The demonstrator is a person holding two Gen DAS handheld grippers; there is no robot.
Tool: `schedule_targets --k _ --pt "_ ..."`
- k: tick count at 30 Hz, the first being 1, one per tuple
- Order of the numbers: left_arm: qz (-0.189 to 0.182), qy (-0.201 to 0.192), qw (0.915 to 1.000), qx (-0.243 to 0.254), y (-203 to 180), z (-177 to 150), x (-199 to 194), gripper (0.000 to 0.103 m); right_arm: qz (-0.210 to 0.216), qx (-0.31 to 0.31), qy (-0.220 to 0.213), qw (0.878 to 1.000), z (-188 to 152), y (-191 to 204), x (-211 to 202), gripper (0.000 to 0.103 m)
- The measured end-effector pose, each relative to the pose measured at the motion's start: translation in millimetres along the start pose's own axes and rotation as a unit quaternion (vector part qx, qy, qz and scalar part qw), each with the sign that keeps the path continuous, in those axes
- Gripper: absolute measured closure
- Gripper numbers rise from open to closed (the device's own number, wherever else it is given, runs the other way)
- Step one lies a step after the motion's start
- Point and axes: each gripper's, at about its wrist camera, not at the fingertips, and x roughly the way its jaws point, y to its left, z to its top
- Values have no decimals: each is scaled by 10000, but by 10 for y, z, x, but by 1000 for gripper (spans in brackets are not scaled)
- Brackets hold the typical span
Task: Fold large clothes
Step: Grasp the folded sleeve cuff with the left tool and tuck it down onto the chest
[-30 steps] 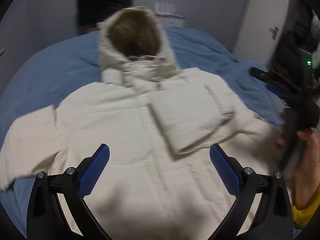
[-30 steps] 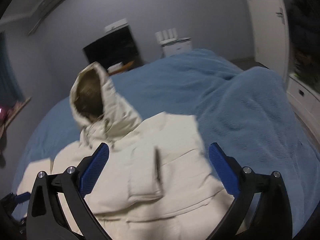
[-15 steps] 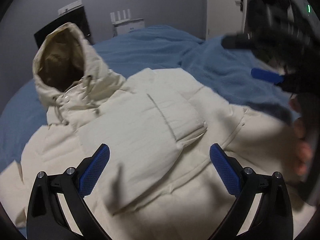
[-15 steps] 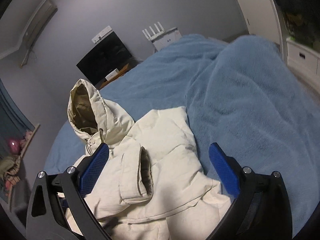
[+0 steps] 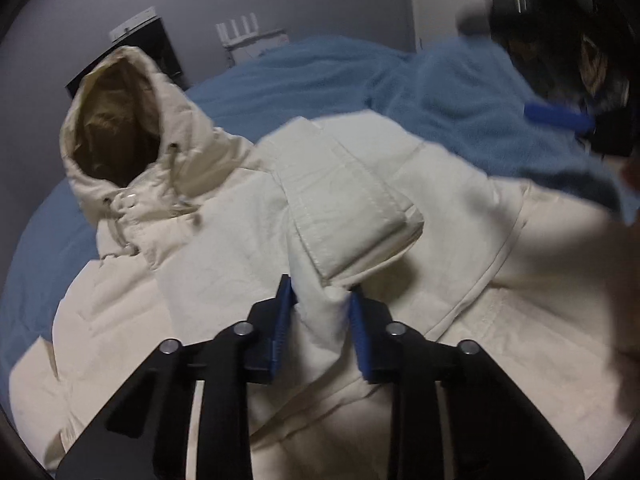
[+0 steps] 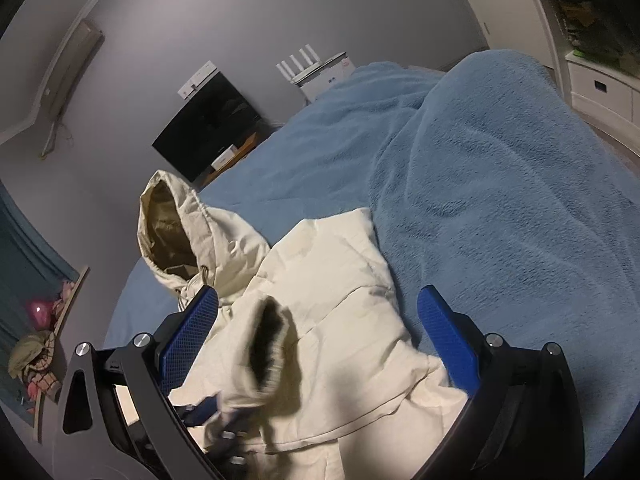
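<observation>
On the bed, over a blue blanket, lies a cream jacket with its front up. Its hood stands open toward the far wall, and the brown lining shows inside. One sleeve is folded across the chest, with the cuff end pointing toward the hem.

The left gripper has just been closing, and now its blue pads pinch a ridge of the jacket cloth just below the cuff. The cloth stands up between them in a small fold.

The right gripper is wide open and holds nothing. Its two fingers are over the side of the jacket nearest to it, one on each side of the folded sleeve; whether they touch the cloth I cannot tell.

Behind the bed, against the grey wall, stand a black screen and a white router.
</observation>
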Motion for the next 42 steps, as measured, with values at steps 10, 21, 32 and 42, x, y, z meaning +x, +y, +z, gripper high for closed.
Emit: schedule_targets --k 10,21,32,42 --pt "168 -632 9927 -1015 677 -278 -993 81 -187 -948 -156 9952 -183 363 -41 7" --pt "334 -576 9782 -1967 1169 -990 -1287 82 -209 -1854 -111 9824 -532 726 32 7" --pt "428 11 9551 -2933 1572 -1398 -1002 70 -361 -2286 352 9722 -807 791 248 7" --pt "872 -534 9428 -3172 1686 -1510 -1277 29 -552 -2341 310 9701 -854 781 287 7"
